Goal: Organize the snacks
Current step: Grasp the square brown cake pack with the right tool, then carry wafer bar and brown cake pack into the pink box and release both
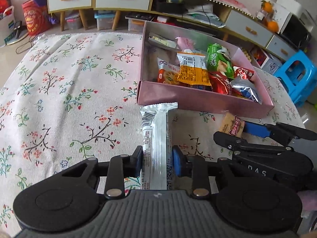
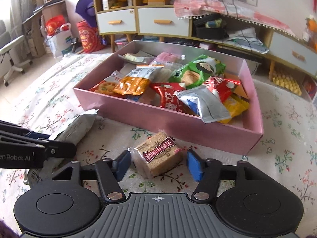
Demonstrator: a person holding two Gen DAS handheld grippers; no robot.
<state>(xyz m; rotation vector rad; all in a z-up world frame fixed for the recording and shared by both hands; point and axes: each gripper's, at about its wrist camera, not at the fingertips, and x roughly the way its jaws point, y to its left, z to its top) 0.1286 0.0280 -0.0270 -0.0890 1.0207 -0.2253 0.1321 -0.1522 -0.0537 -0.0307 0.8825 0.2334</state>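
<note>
A pink box [image 1: 206, 101] [image 2: 138, 111] holds several snack packets on the floral tablecloth. My left gripper [image 1: 157, 163] is shut on a long silver snack packet [image 1: 157, 138], which points toward the box's near wall; it also shows in the right wrist view [image 2: 75, 127]. My right gripper [image 2: 158, 165] is open around a square brown cracker packet with a maroon label [image 2: 158, 154], with a gap on each side. That packet [image 1: 231, 126] and the right gripper [image 1: 257, 130] show at the right of the left wrist view.
The floral tablecloth [image 1: 69, 99] spreads wide to the left of the box. Beyond the table stand cabinets with drawers [image 2: 138, 21], a red bag [image 1: 33, 19], a blue stool [image 1: 297, 75] and a white chair [image 2: 13, 55].
</note>
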